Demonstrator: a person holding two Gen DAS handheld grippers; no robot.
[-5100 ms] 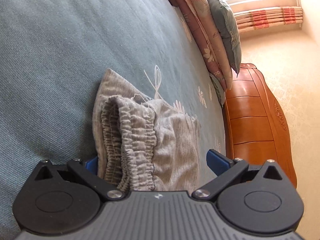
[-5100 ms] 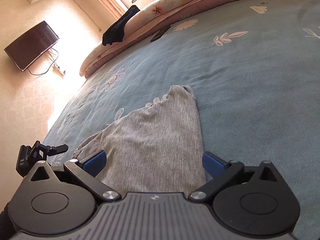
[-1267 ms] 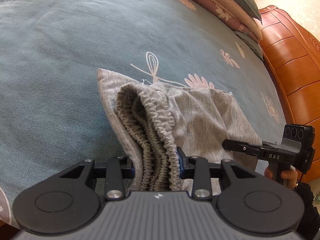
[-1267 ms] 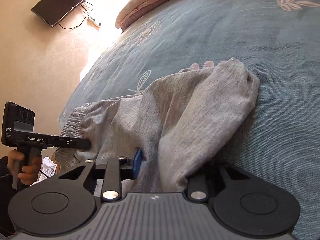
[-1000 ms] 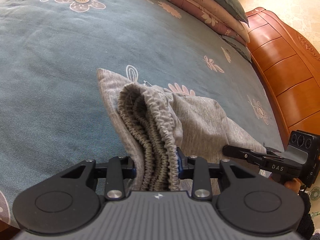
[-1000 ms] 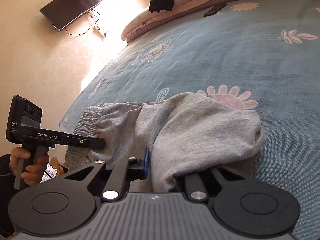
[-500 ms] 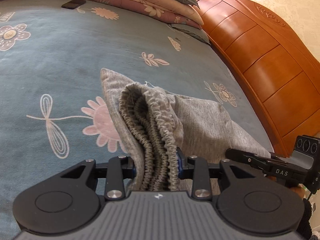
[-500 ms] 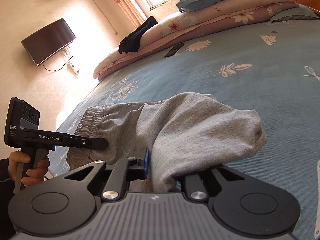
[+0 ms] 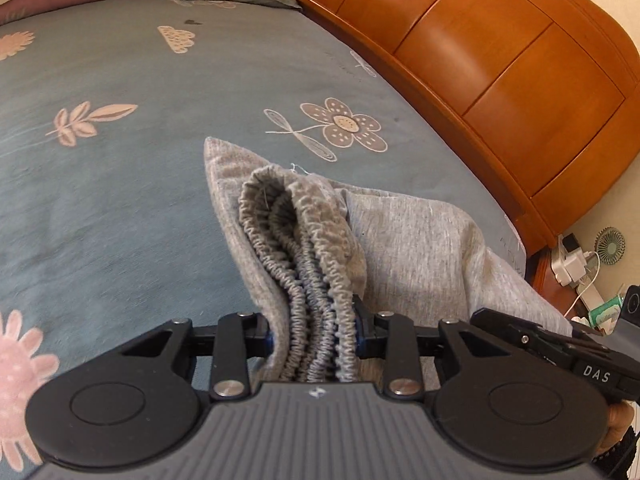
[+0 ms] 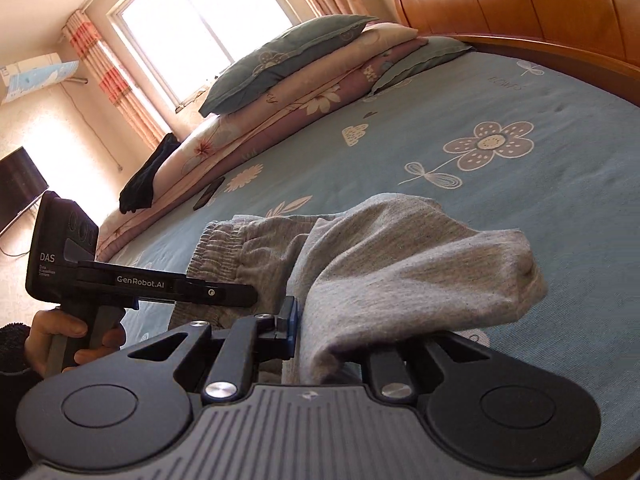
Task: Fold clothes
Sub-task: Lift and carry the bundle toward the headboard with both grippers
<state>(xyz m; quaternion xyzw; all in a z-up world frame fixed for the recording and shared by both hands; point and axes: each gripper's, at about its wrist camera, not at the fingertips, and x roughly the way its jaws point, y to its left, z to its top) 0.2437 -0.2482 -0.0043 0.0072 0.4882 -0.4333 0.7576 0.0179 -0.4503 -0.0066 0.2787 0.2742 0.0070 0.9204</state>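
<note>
Grey trousers (image 9: 416, 236) hang folded between my two grippers above the blue flowered bed (image 9: 112, 184). My left gripper (image 9: 314, 336) is shut on the bunched elastic waistband (image 9: 300, 240). My right gripper (image 10: 332, 340) is shut on the other end of the grey trousers (image 10: 400, 264), whose cloth drapes over and hides its right finger. In the right wrist view the left gripper (image 10: 248, 294) shows at the left with the waistband (image 10: 224, 252). In the left wrist view the right gripper's body (image 9: 560, 356) shows at the lower right.
A wooden headboard (image 9: 500, 64) runs along the bed's right side. Stacked pillows and quilts (image 10: 304, 80) lie at the far edge, with a dark garment (image 10: 148, 180) and a phone (image 10: 208, 194). A nightstand with a small fan (image 9: 608, 242) stands beyond the bed corner.
Both grippers, open around the flat trousers five seconds ago, have shut on them, lifted them and swung them toward the headboard side of the bed.
</note>
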